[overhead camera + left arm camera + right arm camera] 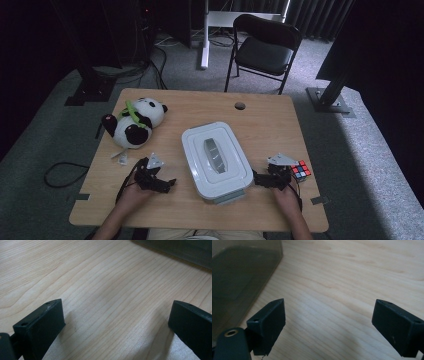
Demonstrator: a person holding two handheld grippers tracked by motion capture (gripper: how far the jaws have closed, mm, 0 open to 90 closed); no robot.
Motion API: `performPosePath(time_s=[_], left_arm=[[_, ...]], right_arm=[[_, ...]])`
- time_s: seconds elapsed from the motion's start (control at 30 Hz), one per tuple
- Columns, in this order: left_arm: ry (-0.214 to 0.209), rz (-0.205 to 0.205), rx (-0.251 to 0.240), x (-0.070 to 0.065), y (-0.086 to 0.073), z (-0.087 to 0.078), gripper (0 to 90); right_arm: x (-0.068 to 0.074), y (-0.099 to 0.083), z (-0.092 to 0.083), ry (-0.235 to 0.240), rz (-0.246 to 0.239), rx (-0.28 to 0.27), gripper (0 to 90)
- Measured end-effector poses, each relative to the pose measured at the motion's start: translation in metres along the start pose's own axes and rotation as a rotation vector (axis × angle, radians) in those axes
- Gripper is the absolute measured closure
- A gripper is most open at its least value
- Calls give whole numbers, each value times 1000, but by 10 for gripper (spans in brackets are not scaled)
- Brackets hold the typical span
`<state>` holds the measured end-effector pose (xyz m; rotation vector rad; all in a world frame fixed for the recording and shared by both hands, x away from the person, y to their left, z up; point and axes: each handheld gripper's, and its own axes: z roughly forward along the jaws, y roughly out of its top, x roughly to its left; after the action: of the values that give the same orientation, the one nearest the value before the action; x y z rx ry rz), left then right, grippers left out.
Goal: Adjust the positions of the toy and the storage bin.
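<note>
A white lidded plastic box (216,160) with a grey handle sits in the middle of the wooden table (260,120). My left gripper (169,184) rests low on the table just left of the box, open, with bare wood between its jaws (115,322). My right gripper (256,179) sits close to the box's right side, open as well, nothing between its fingers. In the right gripper view the box's translucent wall (239,277) stands at the upper left. In the left gripper view a dark edge of the box (180,250) crosses the top right.
A panda plush toy (132,121) lies at the table's far left. A colourful puzzle cube (300,170) sits just right of my right gripper. A black chair (262,47) stands beyond the table's far edge. A cable hole (240,105) marks the far middle.
</note>
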<state>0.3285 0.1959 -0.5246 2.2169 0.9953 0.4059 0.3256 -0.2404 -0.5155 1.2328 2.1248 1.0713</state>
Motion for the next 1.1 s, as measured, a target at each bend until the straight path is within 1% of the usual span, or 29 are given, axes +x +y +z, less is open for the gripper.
performPosePath(time_s=[0.07,0.1,0.2,0.23,0.4,0.43,0.53,0.67,0.7,0.73,0.9,1.1], left_arm=[[0,-1,0,0,0,0,9],[0,-1,0,0,0,0,9],[-3,2,-1,0,-1,-1,9],[-3,3,-1,0,-1,-1,9],[-10,10,0,1,-1,-1,9],[-11,11,0,1,-2,-1,9],[-12,13,-1,1,-2,-2,9],[-14,13,-1,1,-2,-2,9],[-14,13,-1,1,-2,-2,9],[-15,14,-1,1,-2,-2,9],[-16,17,0,1,-2,-2,10],[-23,25,13,2,-2,-4,11]], right_arm=[[0,-2,2,7,0,-1,115],[0,-3,5,13,-4,7,115],[1,-4,9,3,-15,17,115],[0,-4,9,10,-17,22,134],[-1,-4,11,24,-8,49,135],[-1,-4,11,17,-9,53,135],[-1,-3,13,20,-8,69,137],[0,-2,15,16,-17,100,137],[0,-2,15,16,-17,100,137],[-1,-2,17,28,-13,126,137],[-1,-2,17,28,-10,127,134],[-1,-2,17,31,-13,129,126]])
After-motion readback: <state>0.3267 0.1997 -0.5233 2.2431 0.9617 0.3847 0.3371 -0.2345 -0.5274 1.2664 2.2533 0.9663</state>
